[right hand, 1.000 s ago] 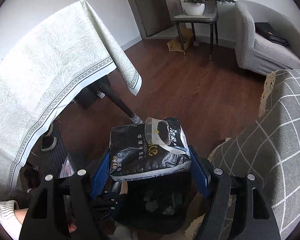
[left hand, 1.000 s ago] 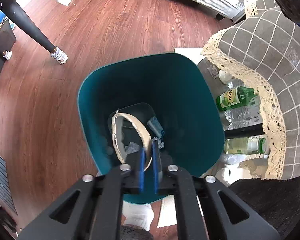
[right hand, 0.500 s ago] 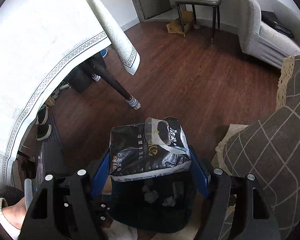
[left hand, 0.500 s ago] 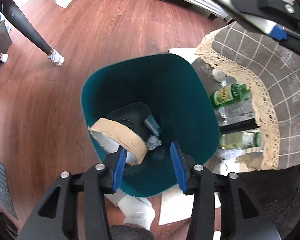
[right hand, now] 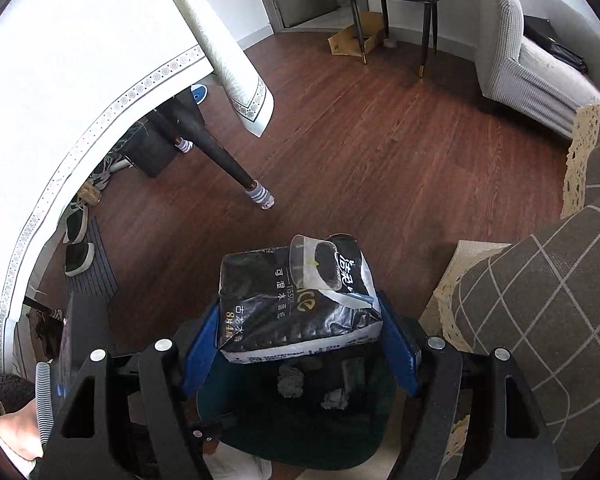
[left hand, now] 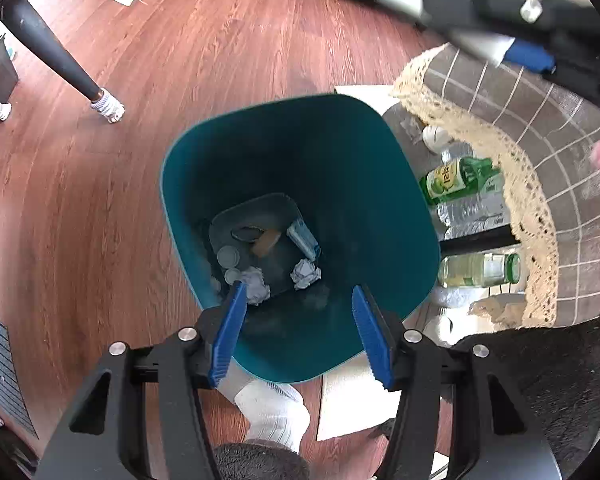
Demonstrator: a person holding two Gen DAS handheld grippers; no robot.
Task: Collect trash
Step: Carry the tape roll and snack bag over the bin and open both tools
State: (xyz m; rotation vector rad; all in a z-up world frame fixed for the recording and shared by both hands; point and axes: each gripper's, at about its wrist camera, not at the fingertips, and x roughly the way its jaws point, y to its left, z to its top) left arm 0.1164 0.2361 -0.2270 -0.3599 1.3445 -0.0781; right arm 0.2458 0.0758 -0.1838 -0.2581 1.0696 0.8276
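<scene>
Left wrist view is filled by the teal bin (left hand: 364,208), which stands on the wood floor (left hand: 100,208) beside a cloth-draped tabletop (left hand: 540,152) with bottles (left hand: 460,178) stored under it. The bin's bottom already carries crumpled paper balls (left hand: 306,274), a tape roll (left hand: 266,242) and other small scraps. Above its near rim the left gripper (left hand: 300,332) is held with its jaws spread and nothing between them; they have just been opening. In the right wrist view, the black tissue pack (right hand: 296,300) is pinched across its width by the jaws of the right gripper (right hand: 300,340), directly above the bin, whose rim is seen below (right hand: 300,452).

The main risk is judged to lie in the release. The pack is bulky and soft, so if it is let go while off-centre it could be caught on the rim or tipped onto the floor. A loose clear flap (right hand: 312,264) sticks up from its top and might be snagged on a blue pad. A clash between the two grippers over the opening is also possible, as both are crowded there.
</scene>
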